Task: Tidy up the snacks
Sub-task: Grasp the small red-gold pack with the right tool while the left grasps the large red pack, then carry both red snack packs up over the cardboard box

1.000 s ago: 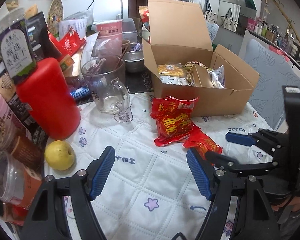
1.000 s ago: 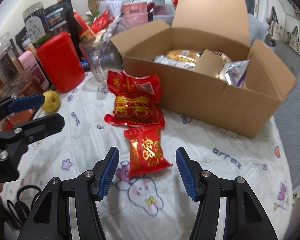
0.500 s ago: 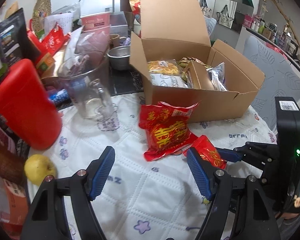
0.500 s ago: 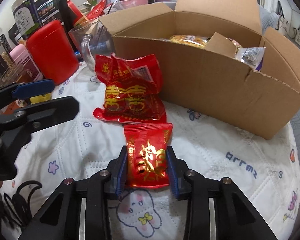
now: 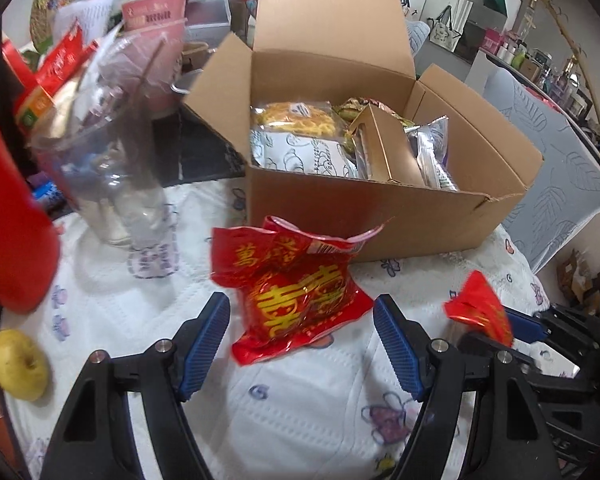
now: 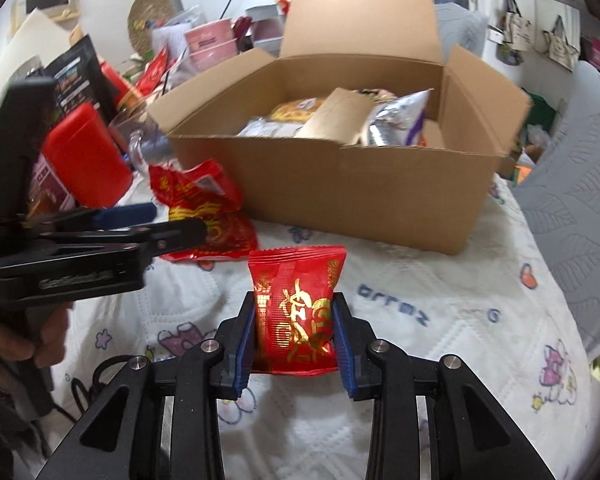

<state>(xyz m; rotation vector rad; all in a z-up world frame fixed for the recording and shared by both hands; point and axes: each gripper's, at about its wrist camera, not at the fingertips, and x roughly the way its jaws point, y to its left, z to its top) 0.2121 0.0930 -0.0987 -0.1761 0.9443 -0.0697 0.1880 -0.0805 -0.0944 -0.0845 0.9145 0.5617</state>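
Flanking cardboard box (image 5: 364, 208): glass jug (image 5: 108, 168), red canister (image 5: 8, 224).

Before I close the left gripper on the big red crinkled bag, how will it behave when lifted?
The big red bag looks crumpled and loosely filled, so it will probably flex and sag. Its glossy foil may slip between the left gripper pads. It likely weighs little, like the small packet held upright in the right gripper.
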